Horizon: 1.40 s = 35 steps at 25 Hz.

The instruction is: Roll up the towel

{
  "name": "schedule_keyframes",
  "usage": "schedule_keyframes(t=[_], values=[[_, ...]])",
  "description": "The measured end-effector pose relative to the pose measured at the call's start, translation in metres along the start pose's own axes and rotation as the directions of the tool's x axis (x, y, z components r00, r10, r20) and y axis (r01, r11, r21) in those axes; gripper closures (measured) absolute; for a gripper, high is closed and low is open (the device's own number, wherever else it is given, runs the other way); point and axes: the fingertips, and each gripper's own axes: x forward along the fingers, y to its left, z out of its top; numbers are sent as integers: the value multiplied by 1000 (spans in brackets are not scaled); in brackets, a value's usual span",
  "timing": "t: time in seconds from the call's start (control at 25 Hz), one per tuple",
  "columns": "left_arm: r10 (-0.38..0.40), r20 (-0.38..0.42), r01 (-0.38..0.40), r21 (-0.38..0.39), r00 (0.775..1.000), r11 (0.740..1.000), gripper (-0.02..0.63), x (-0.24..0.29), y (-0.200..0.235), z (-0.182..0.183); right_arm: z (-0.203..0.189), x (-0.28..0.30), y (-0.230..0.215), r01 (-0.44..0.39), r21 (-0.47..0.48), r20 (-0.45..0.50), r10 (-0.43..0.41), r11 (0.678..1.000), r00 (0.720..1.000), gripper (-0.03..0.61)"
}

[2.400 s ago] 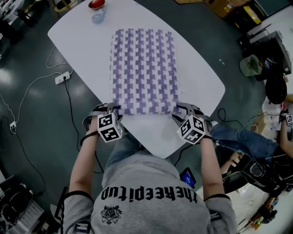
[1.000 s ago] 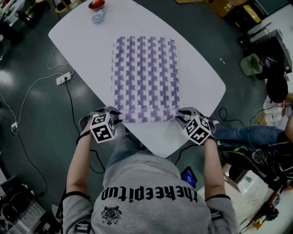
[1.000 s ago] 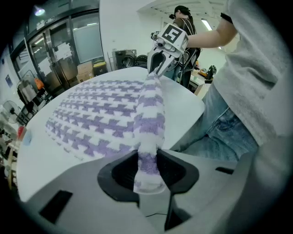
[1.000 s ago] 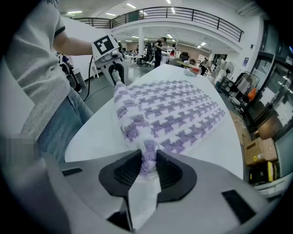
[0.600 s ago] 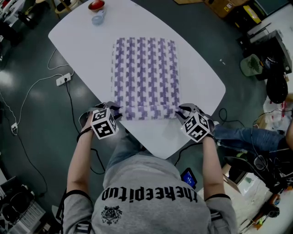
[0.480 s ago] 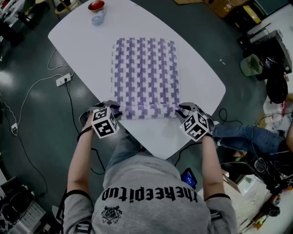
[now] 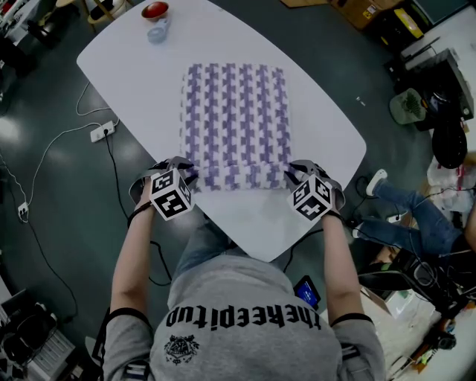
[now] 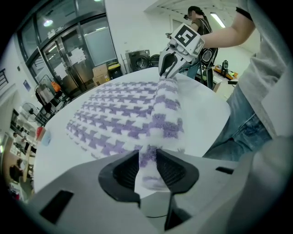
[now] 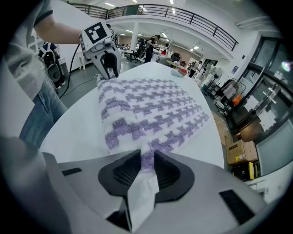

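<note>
A purple-and-white houndstooth towel (image 7: 236,111) lies flat on the white table (image 7: 141,74). Its near end is turned over into a thick roll (image 7: 238,177) running from side to side. My left gripper (image 7: 190,176) is shut on the roll's left end, and the cloth is pinched between its pads (image 8: 147,157). My right gripper (image 7: 291,177) is shut on the roll's right end (image 9: 147,160), with a white flap of towel hanging out behind its jaws. Each gripper view shows the other gripper at the far end of the roll: the right gripper (image 8: 171,68) and the left gripper (image 9: 107,64).
A red bowl (image 7: 155,10) and a small blue object (image 7: 158,30) sit at the table's far corner. The table's near edge (image 7: 260,249) is close to my body. A power strip (image 7: 100,132) and cables lie on the floor at left. A person's legs (image 7: 405,219) are at right.
Both grippers have moved away from me across the table with the towel's near end. The roll has advanced over the flat part, which now looks shorter.
</note>
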Motion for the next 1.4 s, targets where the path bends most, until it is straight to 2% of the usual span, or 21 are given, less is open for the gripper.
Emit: schedule_keyframes(t=[0.28,0.44,0.6,0.76,0.84,0.92,1.04,1.12,1.24,1.4], values=[[19,-8,-19,-16,1000,1000,502,6,6,2,-1,9,-3,12,17,-13,-11,1000,1000,489],[31,9,-31,-1,999,1000,501,1,7,4,0,5,-5,10,41,4,-10,999,1000,489],[79,77,-79,-7,994,997,488,-16,9,9,5,-10,-9,13,85,66,-18,996,998,489],[161,156,-164,3,975,986,488,-41,12,18,12,-33,-13,30,93,131,-42,995,990,489],[183,173,-191,31,968,981,488,-51,7,21,17,-45,-6,19,61,160,-28,998,987,489],[168,166,-181,69,972,981,488,-53,-8,21,18,-50,8,-3,5,164,2,1000,986,488],[91,125,-104,105,988,989,442,-40,-38,13,9,-42,32,-32,-83,114,41,996,993,455],[51,99,-60,95,994,994,400,-28,-50,6,-1,-30,42,-45,-134,63,54,990,997,421],[48,60,-53,82,997,995,396,-11,-53,-5,-13,-12,46,-35,-202,-6,34,979,999,397],[86,19,-87,98,996,991,396,-2,-45,-8,-16,2,38,15,-225,-34,-23,974,999,400]])
